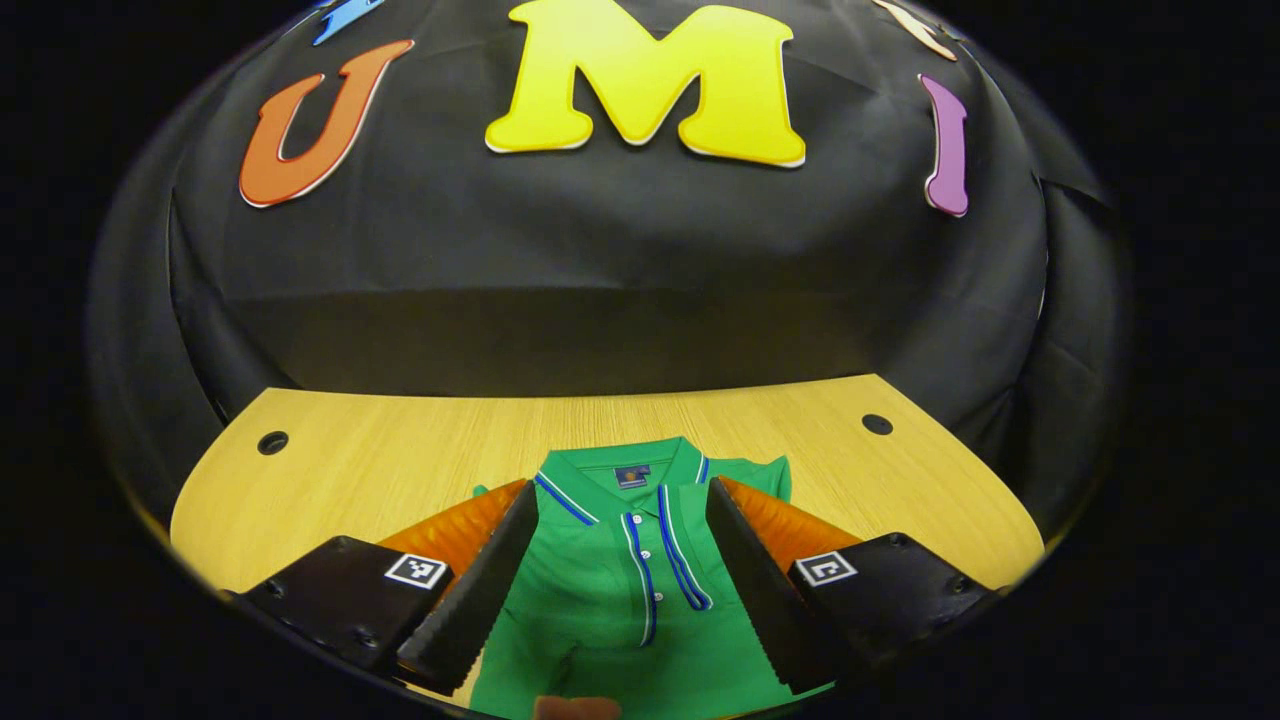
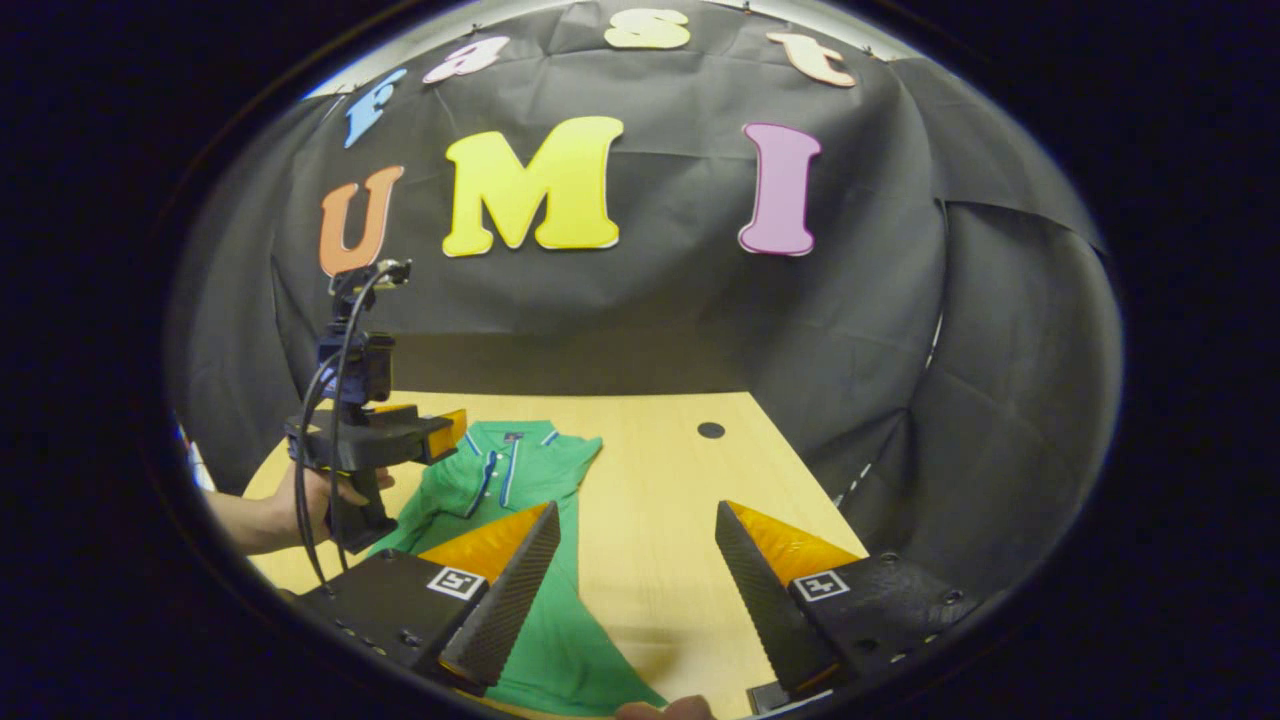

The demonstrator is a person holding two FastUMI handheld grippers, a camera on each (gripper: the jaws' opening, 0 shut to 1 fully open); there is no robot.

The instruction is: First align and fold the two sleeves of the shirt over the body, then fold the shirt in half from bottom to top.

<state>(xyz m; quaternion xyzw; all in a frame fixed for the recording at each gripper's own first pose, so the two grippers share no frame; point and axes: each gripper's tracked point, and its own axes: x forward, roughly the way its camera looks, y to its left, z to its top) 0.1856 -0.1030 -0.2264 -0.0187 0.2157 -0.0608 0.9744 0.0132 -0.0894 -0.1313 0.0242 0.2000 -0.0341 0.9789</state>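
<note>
Left gripper (image 1: 625, 560): fingers spread wide, nothing between them but air; it hangs above the shirt, looking down its chest toward the collar. From the right gripper view it shows (image 2: 452, 432) farther off at the left, held by a hand (image 2: 318, 500), its tip over the shirt's near shoulder.
Right gripper (image 2: 635, 590): fingers spread as well, holding nothing; it hangs over bare table just beside the shirt's edge, its left finger crossing over the green cloth in that view.
Shirt (image 1: 610, 590): green polo, lying flat and face up on the table, collar toward the back wall, blue and white stripes along collar and placket, small buttons down the placket, a dark label inside the neck. In the right gripper view it (image 2: 520, 480) spreads from the collar near the table's middle down toward the near edge, body widening at the bottom. I cannot tell how the sleeves lie; the fingers cover the sides.
In the way: nothing lies on the cloth; the left gripper's own fingers hide both shoulders in its view.
Cable (image 2: 318, 470): dark, looping from the left gripper's top down past the hand.
Table (image 1: 400, 460): pale wood grain, with a round dark hole near each far corner (image 1: 272, 442) (image 1: 877, 424).
Wall (image 1: 600, 250): black cloth, creased, hanging behind and around the table, closing in on the right side too.
</note>
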